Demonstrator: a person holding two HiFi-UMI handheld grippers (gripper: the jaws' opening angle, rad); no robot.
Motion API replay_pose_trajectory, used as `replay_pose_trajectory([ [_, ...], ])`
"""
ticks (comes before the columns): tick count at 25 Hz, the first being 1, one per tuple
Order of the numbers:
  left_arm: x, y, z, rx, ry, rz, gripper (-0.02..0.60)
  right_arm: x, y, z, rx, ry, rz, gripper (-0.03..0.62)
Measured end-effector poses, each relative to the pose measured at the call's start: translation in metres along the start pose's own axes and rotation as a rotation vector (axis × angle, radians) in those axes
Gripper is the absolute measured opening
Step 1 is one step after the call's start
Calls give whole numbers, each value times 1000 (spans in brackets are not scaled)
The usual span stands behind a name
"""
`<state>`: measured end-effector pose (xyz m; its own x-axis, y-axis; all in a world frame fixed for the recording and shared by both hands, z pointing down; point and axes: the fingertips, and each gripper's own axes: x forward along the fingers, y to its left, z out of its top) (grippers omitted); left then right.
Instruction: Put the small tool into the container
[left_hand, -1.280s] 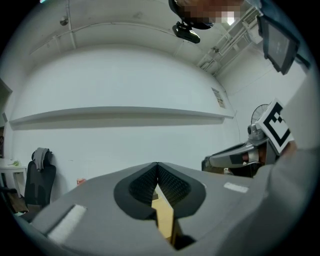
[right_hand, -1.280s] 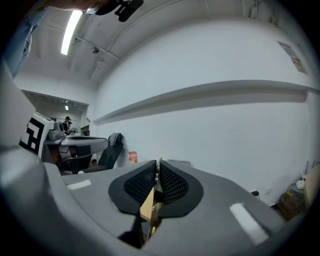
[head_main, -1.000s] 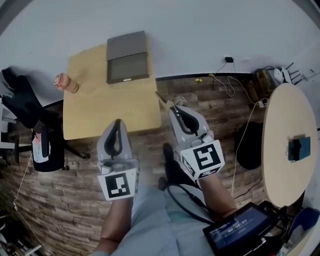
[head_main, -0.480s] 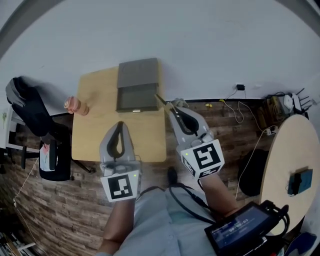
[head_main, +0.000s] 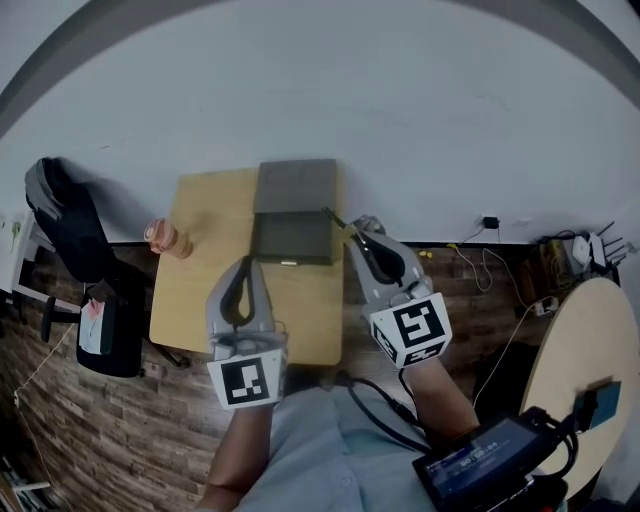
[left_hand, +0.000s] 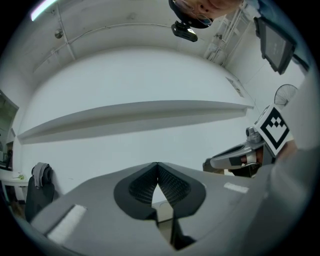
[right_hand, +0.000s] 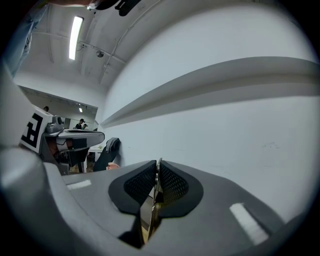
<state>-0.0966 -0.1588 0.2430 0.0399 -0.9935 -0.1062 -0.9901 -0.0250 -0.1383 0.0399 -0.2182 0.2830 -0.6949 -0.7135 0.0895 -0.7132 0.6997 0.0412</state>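
In the head view a grey container (head_main: 291, 238) stands open on the wooden table (head_main: 210, 295), its lid (head_main: 297, 185) leaning back at the wall. My right gripper (head_main: 358, 228) hangs by the container's right side, shut on a small thin metal tool (head_main: 329, 214) whose tip sticks out toward the container. The right gripper view shows that tool (right_hand: 150, 207) pinched between the black pads of the right gripper (right_hand: 158, 162). My left gripper (head_main: 243, 262) hovers over the table's front half. Its pads (left_hand: 172, 186) meet at the tips of the left gripper (left_hand: 157, 165), with nothing held.
A pink cup (head_main: 166, 238) stands on the table's left side. A black chair with a jacket (head_main: 62, 215) is to the left. A round table (head_main: 590, 370) and floor cables (head_main: 505, 245) lie to the right. A handheld screen (head_main: 480, 462) hangs at the person's right hip.
Both grippers have moved forward toward the table and wall and risen a little. The right gripper's tool tip now lies at the container's right edge. The grip is unchanged.
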Motion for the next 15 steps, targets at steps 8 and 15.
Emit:
replay_pose_trajectory([
  [8,26,16,-38,-19,45,-21,9,38,-3,-29,11,55,9,23],
  [15,49,62,-81,-31,116,-56,9,101,18,-67,20,153,35,23],
])
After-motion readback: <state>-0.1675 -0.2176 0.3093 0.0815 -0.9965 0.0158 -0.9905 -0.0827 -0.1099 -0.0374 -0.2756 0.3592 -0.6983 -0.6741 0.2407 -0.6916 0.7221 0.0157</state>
